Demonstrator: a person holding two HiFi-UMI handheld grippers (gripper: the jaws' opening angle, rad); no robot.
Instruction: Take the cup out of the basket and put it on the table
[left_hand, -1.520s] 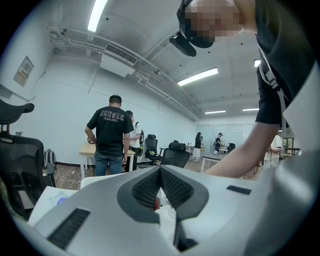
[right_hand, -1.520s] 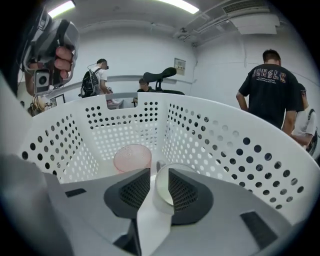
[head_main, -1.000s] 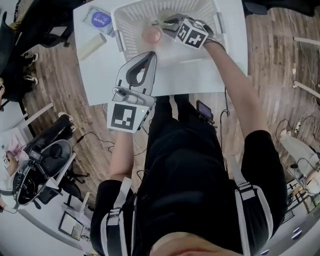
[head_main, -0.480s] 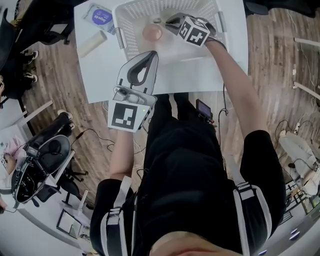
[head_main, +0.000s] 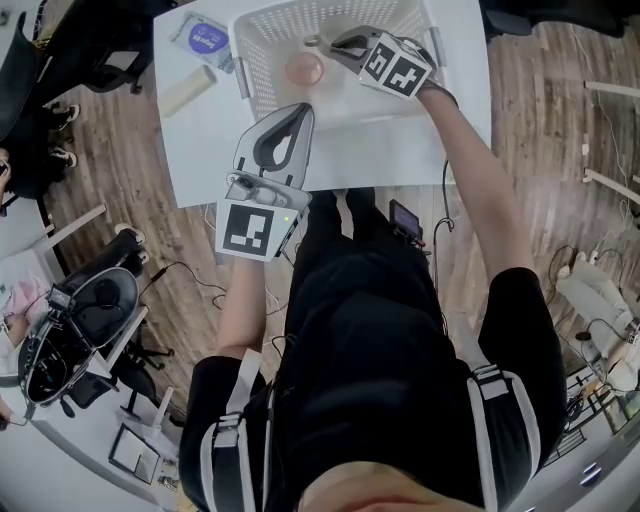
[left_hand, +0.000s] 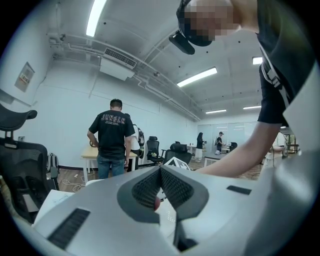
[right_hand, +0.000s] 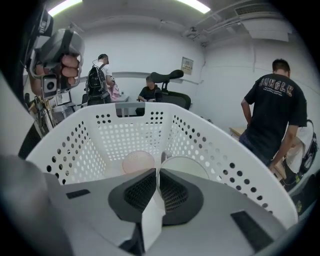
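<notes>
Head view: a white basket is set at the far side of a white table, with a pink round piece lying on its floor. The right gripper is reached down into the basket, and the left gripper is held over the table's near part. Left gripper view: the jaws are seen pressed together with nothing between them, and a person in a black shirt is seen standing beyond. Right gripper view: the jaws are clenched on the rim of a pale, thin-walled cup, its wall pinched between them. The cup is located inside the basket, just beside the pink piece. The cup is judged light, easily flexed and rather slippery. It is best held at the rim with one jaw inside and one outside, under moderate pressure, and kept upright.
</notes>
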